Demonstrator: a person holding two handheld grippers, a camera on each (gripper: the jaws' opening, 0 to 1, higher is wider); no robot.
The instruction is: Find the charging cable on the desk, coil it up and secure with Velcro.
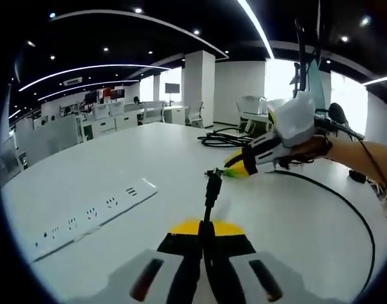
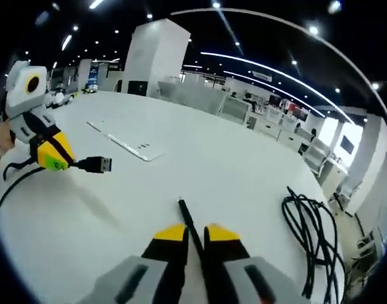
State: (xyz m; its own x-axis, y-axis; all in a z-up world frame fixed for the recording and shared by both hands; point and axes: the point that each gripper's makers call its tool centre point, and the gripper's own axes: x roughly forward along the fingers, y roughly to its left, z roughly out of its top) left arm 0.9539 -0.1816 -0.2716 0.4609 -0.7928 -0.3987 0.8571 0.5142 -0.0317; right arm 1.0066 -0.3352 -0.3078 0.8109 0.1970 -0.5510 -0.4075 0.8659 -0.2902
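left gripper (image 1: 206,235): jaws closed on the charging cable (image 1: 345,206) just behind its USB plug (image 1: 213,183); plug sticks out past the yellow tips, pointing forward and away
right gripper (image 2: 192,235): jaws pinched on another stretch of the same black cable; a short bit of it pokes out past the tips
same grippers seen across: right gripper shows at the right of the left gripper view (image 1: 241,166); left gripper shows at the left of the right gripper view (image 2: 54,155), plug (image 2: 98,164) jutting sideways from it
cable run: from the right gripper it sweeps in a wide arc over the white tabletop (image 1: 117,158) and off toward the near edge; slack, not coiled yet
key relation: both grippers hold the cable near each other above the tabletop; plug end belongs to the left, long free run hangs off the right
long axis: plug lies along the left jaws; free run trails away behind the right gripper
nearer hand for looping: judged the right, since the slack leaves from it
other black cables (image 2: 313,234): loose bundle lying on the tabletop, well apart from both grippers
power strip (image 1: 92,215): flat on the tabletop, left of the left jaws, clear of the cable
Velcro: cannot tell where it is
stage: cable found and held, coiling looks barely begun
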